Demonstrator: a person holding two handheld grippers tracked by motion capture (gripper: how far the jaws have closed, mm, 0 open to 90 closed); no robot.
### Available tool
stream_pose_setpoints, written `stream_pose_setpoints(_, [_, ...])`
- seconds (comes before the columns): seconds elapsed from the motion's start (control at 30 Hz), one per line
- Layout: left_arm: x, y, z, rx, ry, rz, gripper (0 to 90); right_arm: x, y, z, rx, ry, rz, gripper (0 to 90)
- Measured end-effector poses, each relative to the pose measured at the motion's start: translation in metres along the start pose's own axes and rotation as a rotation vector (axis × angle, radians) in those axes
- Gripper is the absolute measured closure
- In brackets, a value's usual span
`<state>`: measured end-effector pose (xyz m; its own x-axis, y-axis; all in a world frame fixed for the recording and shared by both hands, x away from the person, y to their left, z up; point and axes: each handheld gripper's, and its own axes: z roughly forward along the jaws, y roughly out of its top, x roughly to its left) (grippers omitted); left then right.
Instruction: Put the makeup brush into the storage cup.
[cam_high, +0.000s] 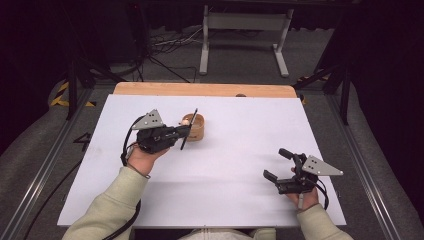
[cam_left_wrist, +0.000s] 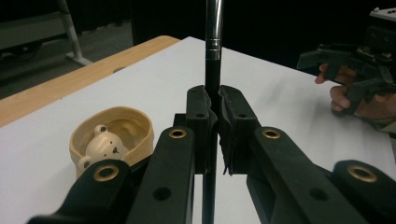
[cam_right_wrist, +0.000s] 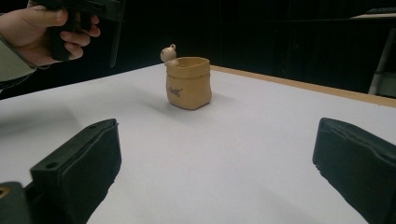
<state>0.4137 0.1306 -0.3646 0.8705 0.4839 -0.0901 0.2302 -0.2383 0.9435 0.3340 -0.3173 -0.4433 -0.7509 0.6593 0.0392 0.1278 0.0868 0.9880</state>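
Left gripper (cam_left_wrist: 212, 105) clamps a pen (cam_left_wrist: 213, 42) beside the bear pot (cam_left_wrist: 113, 135)

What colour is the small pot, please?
The pot is tan; the right gripper view shows it best.

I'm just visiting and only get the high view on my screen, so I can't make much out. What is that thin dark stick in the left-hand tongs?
Observer: In the left gripper view it is a black pen with a silver upper part, clamped upright between the left tongs.
Operator: And the little tan thing beside it?
Observer: A sack-shaped pot, open at the top, standing on the white table.
Operator: Anything in it?
Observer: A small cream bear figure sits at its rim.
Operator: Are the right tongs holding anything?
Observer: No, the right tongs stand wide open, nothing between them.
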Motion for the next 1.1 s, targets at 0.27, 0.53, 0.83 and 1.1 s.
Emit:
stream_pose_setpoints(0.27, [0.001,0.006,0.008,-0.058,0.016,-0.005,82.8,0.0,0.0,0.0,-0.002,0.003,0.002,1.8])
stream_pose_setpoints(0.53, [0.003,0.016,0.014,-0.078,0.05,0.009,82.7,0.0,0.0,0.0,-0.003,0.006,0.002,1.7])
stream_pose_setpoints(0.83, [0.006,0.023,0.025,-0.095,0.079,-0.017,82.7,-0.001,0.0,0.0,-0.007,0.014,0.006,1.6])
stream_pose_setpoints(1.1, [0.008,0.025,0.034,-0.116,0.133,-0.062,82.7,-0.001,0.0,0.0,-0.01,0.015,0.007,1.6])
